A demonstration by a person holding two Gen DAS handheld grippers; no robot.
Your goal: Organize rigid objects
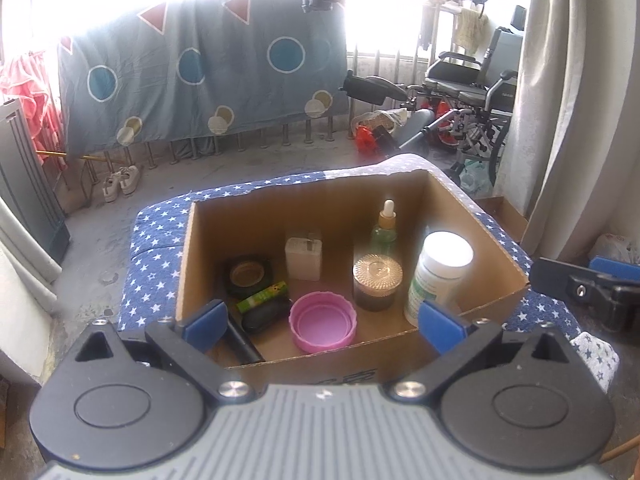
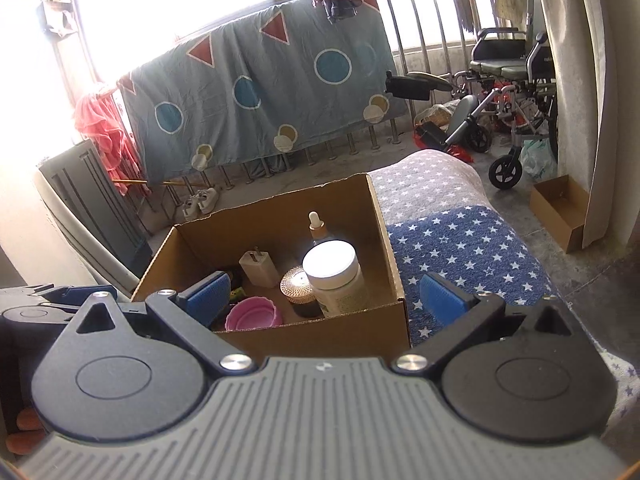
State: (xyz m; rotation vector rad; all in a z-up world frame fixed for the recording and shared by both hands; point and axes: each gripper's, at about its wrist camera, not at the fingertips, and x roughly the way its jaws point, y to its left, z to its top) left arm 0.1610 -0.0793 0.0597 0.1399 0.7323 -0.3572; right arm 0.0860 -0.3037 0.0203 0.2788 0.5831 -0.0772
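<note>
While the cardboard box [image 1: 400,354] on the star-patterned cloth [image 2: 460,240] already holds the white bottle [image 1: 438,276] at 3 o'clock and the pink lid [image 1: 323,322] near 6, the left gripper [image 1: 320,322] and the right gripper [image 2: 324,298] both gape wide and empty above it; I judge sorting almost finished, next needing another loose item.

Patterned sheet [image 1: 200,80] over a railing, wheelchair [image 2: 512,80], white sneakers [image 1: 120,182], small empty cardboard box [image 2: 560,212].

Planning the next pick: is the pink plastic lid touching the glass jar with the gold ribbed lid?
Apart. The left wrist view shows bare cardboard between the pink plastic lid and the glass jar.
</note>
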